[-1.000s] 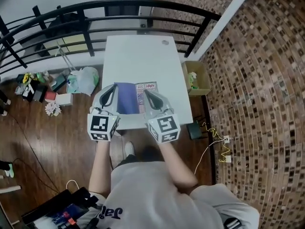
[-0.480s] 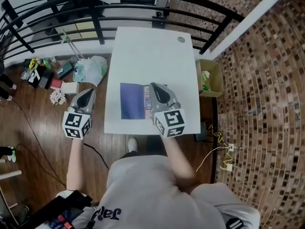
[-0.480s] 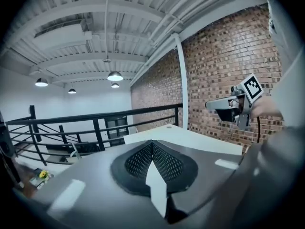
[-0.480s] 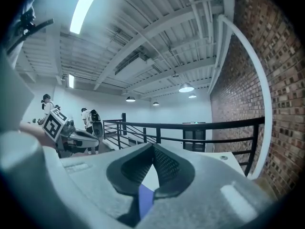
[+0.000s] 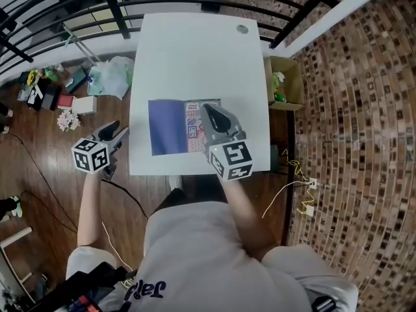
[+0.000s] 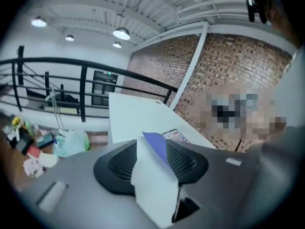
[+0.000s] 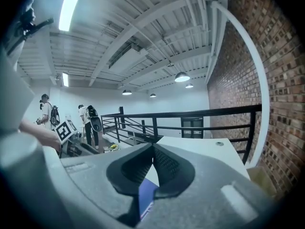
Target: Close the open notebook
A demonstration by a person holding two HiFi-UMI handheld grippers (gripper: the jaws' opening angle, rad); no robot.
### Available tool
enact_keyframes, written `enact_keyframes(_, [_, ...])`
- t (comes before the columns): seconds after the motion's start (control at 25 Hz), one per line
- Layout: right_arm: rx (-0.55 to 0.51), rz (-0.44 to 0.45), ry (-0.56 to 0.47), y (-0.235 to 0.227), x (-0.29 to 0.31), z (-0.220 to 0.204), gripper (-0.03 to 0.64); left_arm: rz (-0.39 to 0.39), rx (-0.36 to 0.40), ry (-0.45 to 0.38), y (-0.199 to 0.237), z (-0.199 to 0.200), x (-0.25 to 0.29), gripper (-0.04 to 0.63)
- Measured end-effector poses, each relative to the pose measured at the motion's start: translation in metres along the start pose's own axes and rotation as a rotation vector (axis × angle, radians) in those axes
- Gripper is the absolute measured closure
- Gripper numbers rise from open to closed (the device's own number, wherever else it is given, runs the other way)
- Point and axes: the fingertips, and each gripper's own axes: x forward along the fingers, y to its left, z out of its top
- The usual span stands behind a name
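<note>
Left gripper (image 5: 116, 132) has dropped beside the table (image 5: 195, 51), jaws just opened, empty. Right gripper (image 5: 209, 111), jaws together, must fold the apparently still-open notebook (image 5: 168, 127) shut.

The notebook (image 5: 168, 127) is laid flat on the white table (image 5: 195, 57), in the near half of the top and towards its left edge, with its long sides square to the table edges. Two faces are shown side by side, as in an open spread: a plain blue-violet one on the left and a printed one in pink and white on the right. The near right corner of the printed face is hidden.
</note>
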Motion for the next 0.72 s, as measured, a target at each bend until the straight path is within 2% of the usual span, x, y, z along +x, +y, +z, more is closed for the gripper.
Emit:
enact_keyframes(0.2, [0.016, -0.067, 0.023, -0.023, -0.007, -0.017, 0.626, -0.110, -0.246, 0.047, -0.011, -0.031, 0.037, 0.374])
enact_keyframes(0.4, [0.026, -0.092, 0.039, -0.035, -0.013, -0.029, 0.626, -0.178, -0.430, 0.111, -0.019, -0.065, 0.067, 0.415])
enact_keyframes(0.52, [0.028, -0.105, 0.047, -0.039, -0.019, -0.033, 0.626, -0.212, -0.483, 0.135, -0.029, -0.074, 0.079, 0.443])
enact_keyframes(0.72, [0.024, -0.119, 0.049, -0.041, -0.024, -0.034, 0.626, -0.260, -0.517, 0.142, -0.038, -0.080, 0.089, 0.481])
